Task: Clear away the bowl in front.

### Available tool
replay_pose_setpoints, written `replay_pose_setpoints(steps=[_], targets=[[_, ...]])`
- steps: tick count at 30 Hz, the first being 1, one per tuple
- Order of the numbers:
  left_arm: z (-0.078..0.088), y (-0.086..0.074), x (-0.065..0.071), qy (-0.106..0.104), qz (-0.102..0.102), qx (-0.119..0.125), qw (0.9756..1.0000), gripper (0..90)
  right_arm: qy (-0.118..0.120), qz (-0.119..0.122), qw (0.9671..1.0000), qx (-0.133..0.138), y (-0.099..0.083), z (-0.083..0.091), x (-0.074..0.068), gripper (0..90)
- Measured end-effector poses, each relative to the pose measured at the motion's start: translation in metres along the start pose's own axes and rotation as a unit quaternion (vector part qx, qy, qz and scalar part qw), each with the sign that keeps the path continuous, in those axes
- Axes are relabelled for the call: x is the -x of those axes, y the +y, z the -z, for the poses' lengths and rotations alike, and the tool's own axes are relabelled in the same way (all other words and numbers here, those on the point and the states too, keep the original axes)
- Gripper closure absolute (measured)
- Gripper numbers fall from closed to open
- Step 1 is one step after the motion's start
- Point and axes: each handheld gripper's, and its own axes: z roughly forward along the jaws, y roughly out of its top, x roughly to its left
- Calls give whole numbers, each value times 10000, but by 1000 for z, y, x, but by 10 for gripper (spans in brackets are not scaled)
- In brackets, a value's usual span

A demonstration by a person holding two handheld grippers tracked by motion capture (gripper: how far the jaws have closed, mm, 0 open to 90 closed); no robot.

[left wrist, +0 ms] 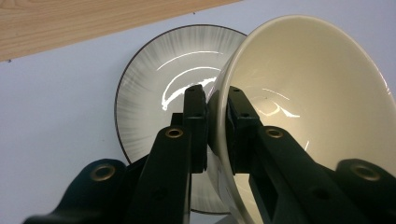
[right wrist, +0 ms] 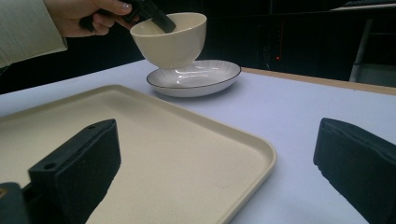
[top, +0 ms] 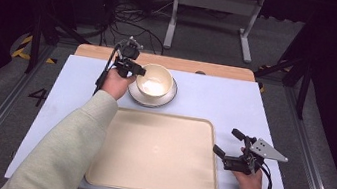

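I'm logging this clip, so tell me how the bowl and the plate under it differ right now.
The bowl is deep and plain cream; the plate is shallow, grey-streaked, with a thin dark rim. The bowl is tilted, its wall pinched by the left gripper; the plate lies flat on the table, ungripped. The bowl's mouth is narrower than the plate. Both are glossy, round and empty.

Left gripper (top: 136, 68) clamping bowl (top: 154, 80) rim — plate (top: 169, 97) beneath, tray (top: 155, 151) near
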Motion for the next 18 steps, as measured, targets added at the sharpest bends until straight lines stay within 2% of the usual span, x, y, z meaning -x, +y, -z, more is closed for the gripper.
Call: replay_pose_setpoints(steps=[13,16,18], targets=[[27,-4,11,-193,-333,7,9993,816,4,-36,10000,23,0,1,0,8],[32,-5,15,-216,-458,-3,9987,816,3,-48,10000,26,0,1,1,8],[37,-7,18,-232,-621,1,9978,814,0,-47,10000,29,0,1,1,8]])
